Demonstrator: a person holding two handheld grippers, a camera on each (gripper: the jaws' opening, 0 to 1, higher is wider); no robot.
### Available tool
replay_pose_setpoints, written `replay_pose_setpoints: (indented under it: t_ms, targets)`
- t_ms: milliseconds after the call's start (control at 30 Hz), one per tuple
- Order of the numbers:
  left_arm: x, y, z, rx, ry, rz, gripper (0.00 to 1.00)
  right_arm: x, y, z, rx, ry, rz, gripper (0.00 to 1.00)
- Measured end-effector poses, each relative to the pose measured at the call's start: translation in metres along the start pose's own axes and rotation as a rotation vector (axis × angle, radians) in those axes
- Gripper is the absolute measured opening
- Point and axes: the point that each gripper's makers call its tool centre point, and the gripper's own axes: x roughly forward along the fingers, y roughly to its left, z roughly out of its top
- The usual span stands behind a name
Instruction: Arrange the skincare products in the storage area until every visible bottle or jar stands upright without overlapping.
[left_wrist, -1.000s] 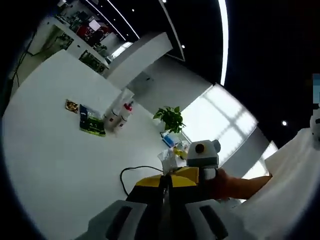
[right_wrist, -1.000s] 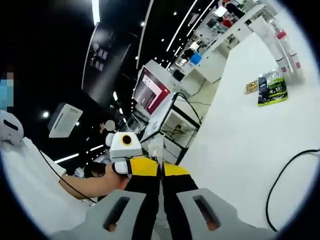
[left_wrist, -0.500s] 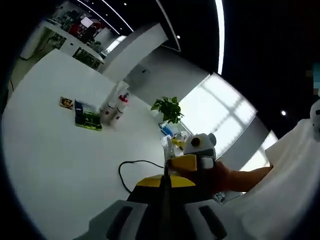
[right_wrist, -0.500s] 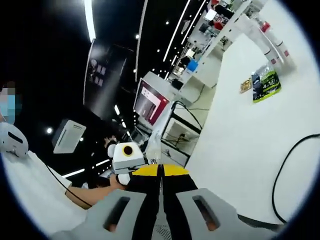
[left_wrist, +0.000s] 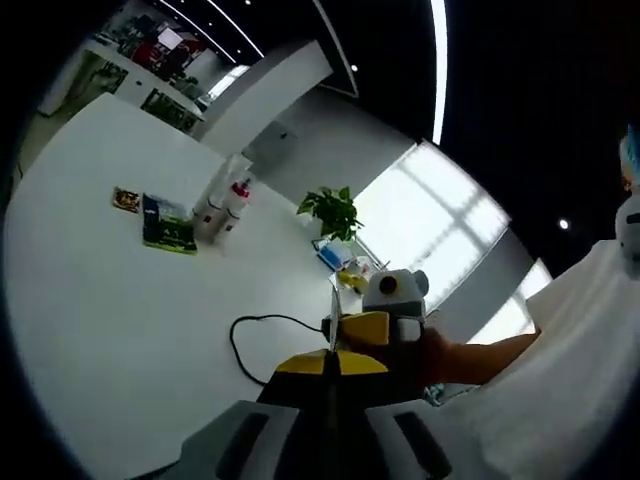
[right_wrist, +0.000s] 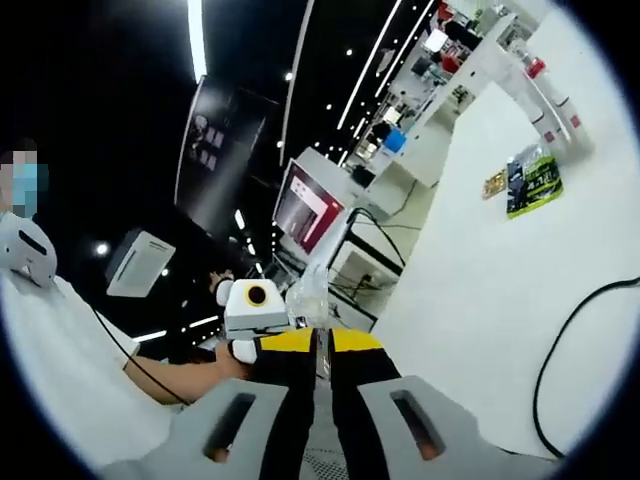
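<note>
Two white bottles with red caps (left_wrist: 225, 203) stand upright side by side far off on the white table (left_wrist: 110, 320); the right gripper view has them (right_wrist: 548, 98) at its upper right. My left gripper (left_wrist: 331, 362) is shut, its yellow-tipped jaws pressed together, well short of the bottles. My right gripper (right_wrist: 319, 342) also has its jaws together. A bit of clear plastic (right_wrist: 308, 292) shows just past its tips; whether it is held I cannot tell. Each gripper appears in the other's view, held by a hand (left_wrist: 455, 358).
A green packet (left_wrist: 166, 225) and a small snack packet (left_wrist: 125, 198) lie beside the bottles. A black cable (left_wrist: 255, 325) loops across the table close to the grippers. A potted plant (left_wrist: 330, 212) and small items (left_wrist: 345, 268) stand further right. Shelves and desks (right_wrist: 400, 130) line the room behind.
Both views have shifted a little with the hands, so the bottles and packets sit slightly differently in frame. Both grippers stay shut and nothing on the table has moved.
</note>
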Motion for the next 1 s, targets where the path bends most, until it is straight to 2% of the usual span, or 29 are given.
replay_pose_setpoints:
  t_ms: [133, 367, 567, 1000]
  targets:
    - [0.0001, 0.0, -0.0015, -0.004, 0.008, -0.003, 0.0, -0.0006, -0.0022, 0.0032, 0.025, -0.024, 0.003, 0.04]
    - [0.0013, 0.0004, -0.0047, -0.017, 0.025, -0.003, 0.0, -0.002, -0.0007, 0.0012, 0.009, -0.014, 0.001, 0.0]
    - [0.0011, 0.0002, -0.0023, -0.036, 0.014, -0.015, 0.02, -0.0023, 0.0011, 0.0034, 0.031, -0.027, 0.021, 0.0]
    - [0.0001, 0.0017, 0.0009, -0.037, -0.003, -0.014, 0.03, -0.0012, 0.002, 0.004, 0.021, -0.032, 0.025, 0.0]
